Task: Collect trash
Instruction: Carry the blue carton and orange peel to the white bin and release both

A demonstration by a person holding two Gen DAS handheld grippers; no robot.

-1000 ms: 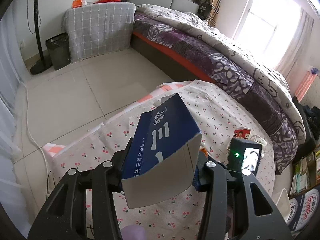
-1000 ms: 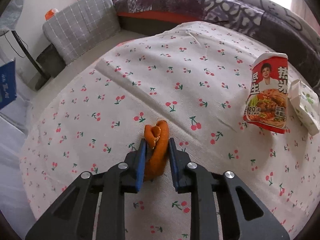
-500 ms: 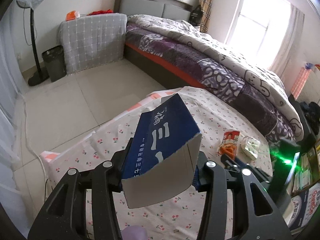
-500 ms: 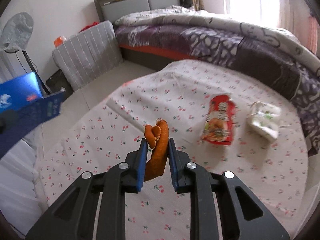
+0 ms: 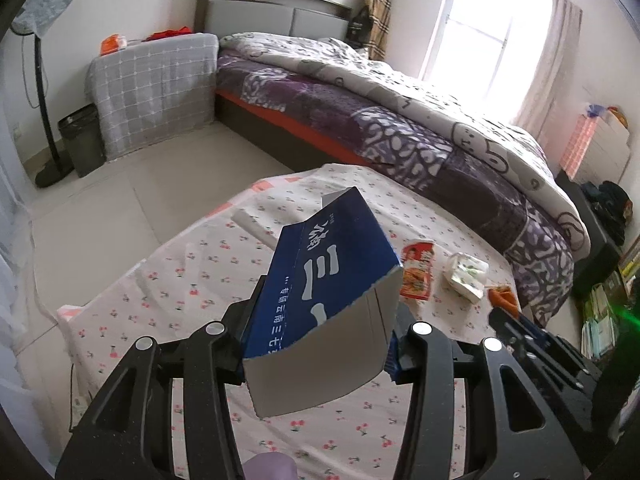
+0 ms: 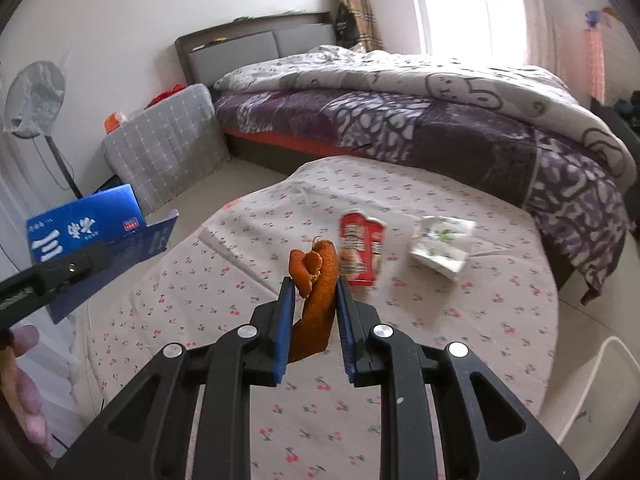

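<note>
My left gripper (image 5: 320,344) is shut on a dark blue cardboard box (image 5: 332,276) with white lettering, held up over the round table. The same blue box (image 6: 88,232) shows at the left edge of the right wrist view. My right gripper (image 6: 314,300) is shut on a curled piece of orange peel (image 6: 316,276), lifted clear above the cherry-print tablecloth (image 6: 440,340). On the table lie a red snack wrapper (image 6: 362,252) and a crumpled white wrapper (image 6: 442,246). In the left wrist view the red wrapper (image 5: 418,270) and white wrapper (image 5: 466,276) lie right of the box, with the orange peel (image 5: 502,296) beyond them.
A bed (image 5: 380,120) with a purple patterned quilt runs behind the table. A dark bin (image 5: 80,140) stands on the tiled floor by a fan stand (image 5: 44,96) and a checked covered stand (image 5: 156,92). A white plastic rim (image 6: 600,384) sits right of the table.
The right gripper has risen from the tablecloth with the orange peel and pulled back. The left gripper has drifted with the blue box, bringing more of the table and wrappers into view.
</note>
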